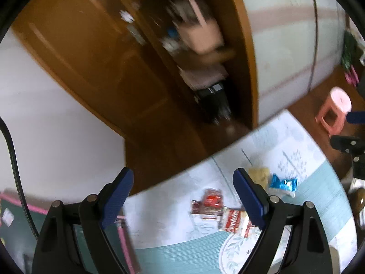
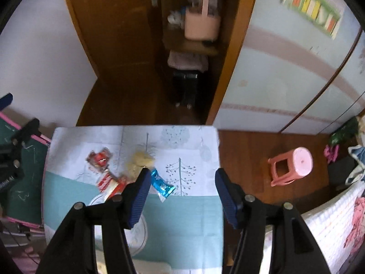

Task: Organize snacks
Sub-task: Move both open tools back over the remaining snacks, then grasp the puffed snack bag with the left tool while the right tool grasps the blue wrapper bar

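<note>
Snacks lie on a table with a pale blue and teal cloth [image 2: 182,217]: a dark red packet [image 2: 100,157], a red and white cookie packet [image 2: 109,183], a yellow snack [image 2: 140,159] and a blue foil packet [image 2: 162,186]. In the left wrist view the same red packet [image 1: 211,199], cookie packet [image 1: 235,221], yellow snack [image 1: 259,174] and blue packet [image 1: 284,182] show. A white plate [image 2: 138,235] sits near the table's front. My left gripper [image 1: 182,196] is open and empty above the table's left edge. My right gripper [image 2: 182,196] is open and empty above the table.
A pink stool [image 2: 289,166] stands on the wooden floor right of the table. A green chalkboard with a pink frame [image 2: 22,178] stands left of the table. An open wooden door [image 2: 114,34] lies behind, with a pink basket [image 2: 202,26] on a shelf.
</note>
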